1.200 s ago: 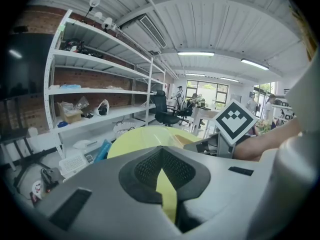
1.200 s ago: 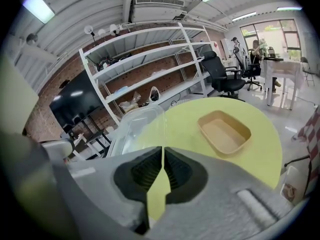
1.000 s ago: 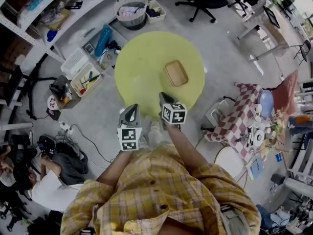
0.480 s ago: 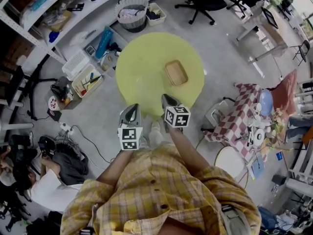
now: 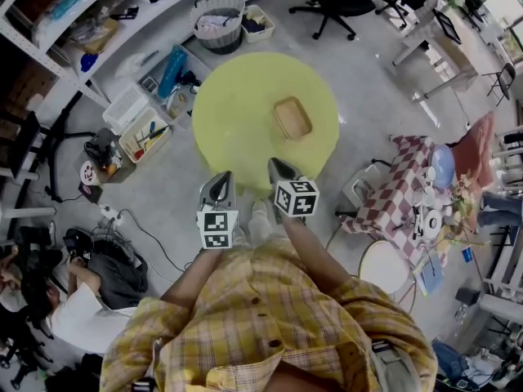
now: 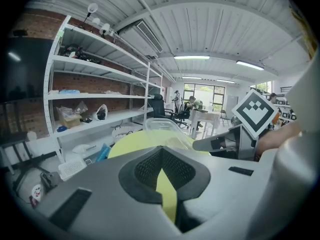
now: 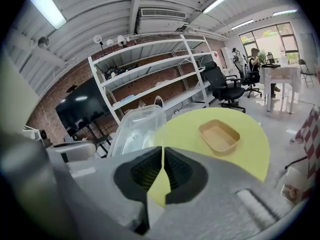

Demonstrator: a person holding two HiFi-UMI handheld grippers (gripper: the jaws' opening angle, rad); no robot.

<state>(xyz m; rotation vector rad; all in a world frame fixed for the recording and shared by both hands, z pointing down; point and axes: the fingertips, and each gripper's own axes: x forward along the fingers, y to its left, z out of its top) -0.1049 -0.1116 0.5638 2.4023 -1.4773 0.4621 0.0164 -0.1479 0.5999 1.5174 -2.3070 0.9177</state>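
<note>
The right gripper [image 7: 163, 151] has its jaws pressed together on the rim of a clear rectangular plastic container [image 7: 135, 131]. The container rises up and to the left of the jaws, held in the air above the near side of the round yellow table [image 7: 250, 156]. A shallow tan rectangular tray [image 7: 219, 136] sits on that table (a little right of its middle in the head view), well apart from both grippers. The left gripper [image 6: 161, 151] is closed with nothing between its jaws and hangs just beside the right one at the table's near edge. White metal shelving [image 6: 100, 91] stands beyond the table.
</note>
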